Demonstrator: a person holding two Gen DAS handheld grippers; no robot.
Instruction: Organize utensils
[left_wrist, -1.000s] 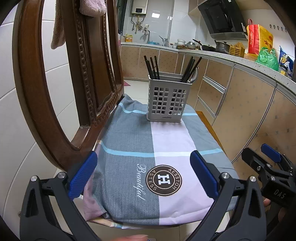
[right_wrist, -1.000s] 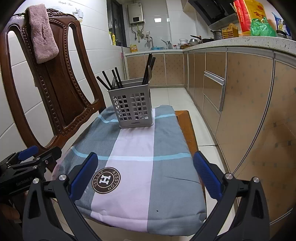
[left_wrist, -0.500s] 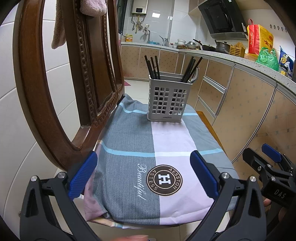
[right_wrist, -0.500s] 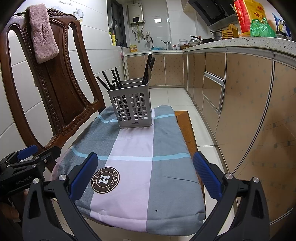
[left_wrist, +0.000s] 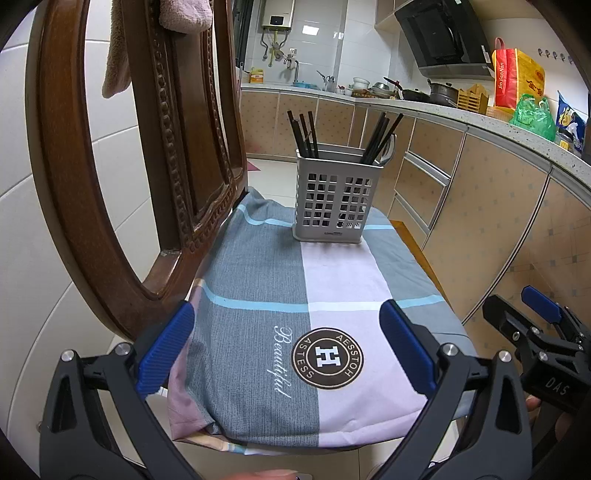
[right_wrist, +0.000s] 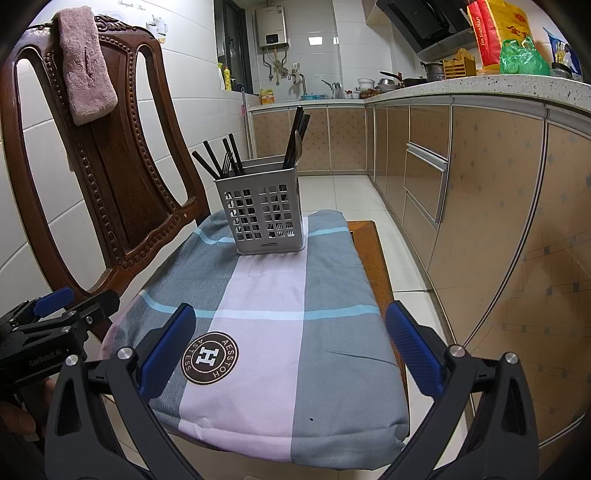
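A grey slotted utensil holder (left_wrist: 336, 199) stands at the far end of a cloth-covered chair seat (left_wrist: 258, 288); it also shows in the right wrist view (right_wrist: 263, 218). Black chopsticks (left_wrist: 304, 134) stick up from its left side. More chopsticks and a spoon (left_wrist: 382, 142) lean in its right side. My left gripper (left_wrist: 286, 349) is open and empty over the near end of the seat. My right gripper (right_wrist: 290, 347) is open and empty beside it, to the right.
The wooden chair back (right_wrist: 107, 162) rises on the left with a pink towel (right_wrist: 86, 62) hung over it. Kitchen cabinets (right_wrist: 480, 206) and a cluttered counter (left_wrist: 480, 110) run along the right. White floor tiles (right_wrist: 332, 192) lie beyond the chair.
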